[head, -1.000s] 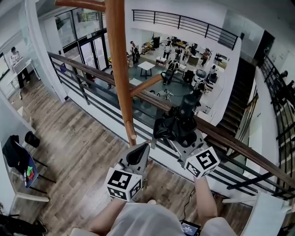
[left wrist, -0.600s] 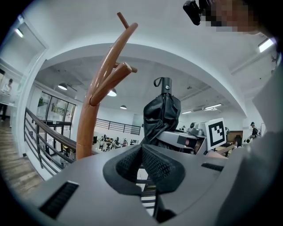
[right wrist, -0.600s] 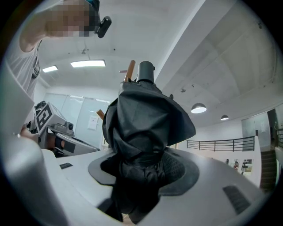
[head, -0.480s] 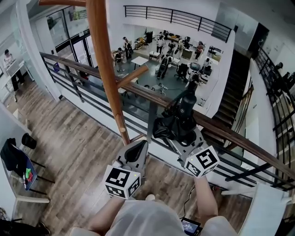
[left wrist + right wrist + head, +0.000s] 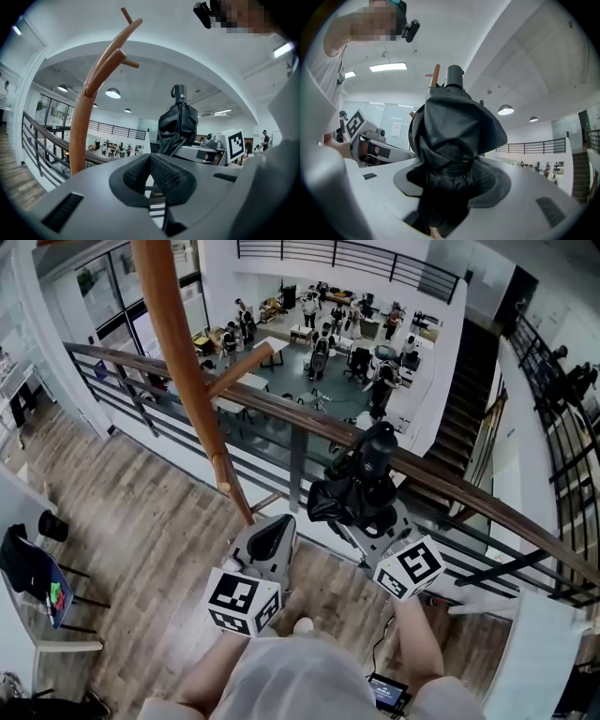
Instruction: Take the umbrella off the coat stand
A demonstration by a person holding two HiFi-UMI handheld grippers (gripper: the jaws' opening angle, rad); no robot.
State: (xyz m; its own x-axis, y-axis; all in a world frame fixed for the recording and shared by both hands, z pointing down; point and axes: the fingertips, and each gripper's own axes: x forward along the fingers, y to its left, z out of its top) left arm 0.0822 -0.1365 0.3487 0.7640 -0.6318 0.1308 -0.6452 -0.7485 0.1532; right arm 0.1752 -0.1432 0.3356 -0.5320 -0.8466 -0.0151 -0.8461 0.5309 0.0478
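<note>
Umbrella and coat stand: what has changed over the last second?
The right gripper has drawn the umbrella a little away from the coat stand; the stand now sits further left in the head view. Unchanged: the right gripper's grip on the umbrella, and the left gripper shut and empty.

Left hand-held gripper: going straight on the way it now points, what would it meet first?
Probably the balcony railing; in the left gripper view the coat stand stands left of that line, the umbrella right. Depth is unclear.
</note>
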